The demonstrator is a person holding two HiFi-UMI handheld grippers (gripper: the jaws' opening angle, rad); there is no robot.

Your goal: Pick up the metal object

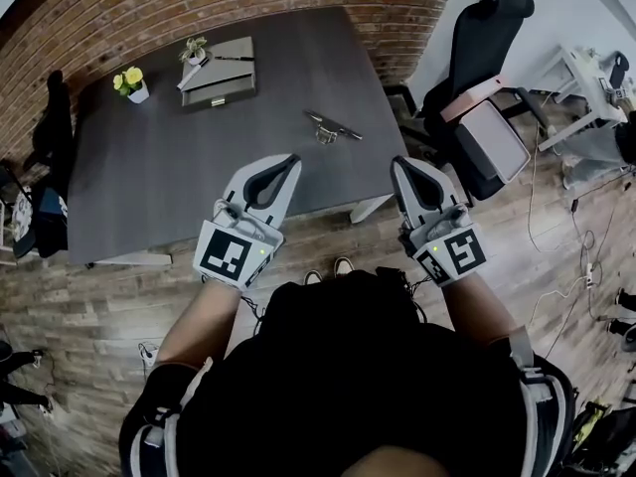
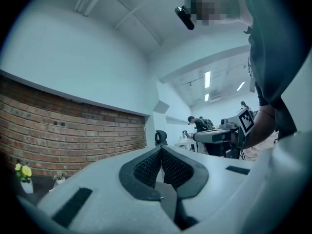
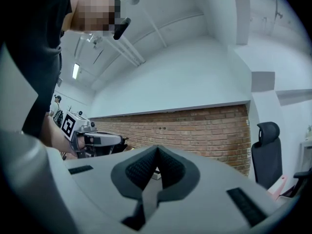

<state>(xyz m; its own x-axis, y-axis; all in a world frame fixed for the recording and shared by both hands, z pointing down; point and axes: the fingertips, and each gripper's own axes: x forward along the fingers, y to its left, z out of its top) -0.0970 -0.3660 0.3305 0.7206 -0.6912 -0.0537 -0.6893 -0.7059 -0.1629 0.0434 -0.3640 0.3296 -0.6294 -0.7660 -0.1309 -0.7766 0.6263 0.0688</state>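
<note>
On table (image 1: 179, 187), metal object (image 1: 333, 127) seemingly well beyond fingers (image 1: 288, 172).

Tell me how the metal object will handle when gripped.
The metal object looks thin and rigid, so it probably won't flex. It lies low on the table, so pinching it may be fiddly. Bare metal could slip.
</note>
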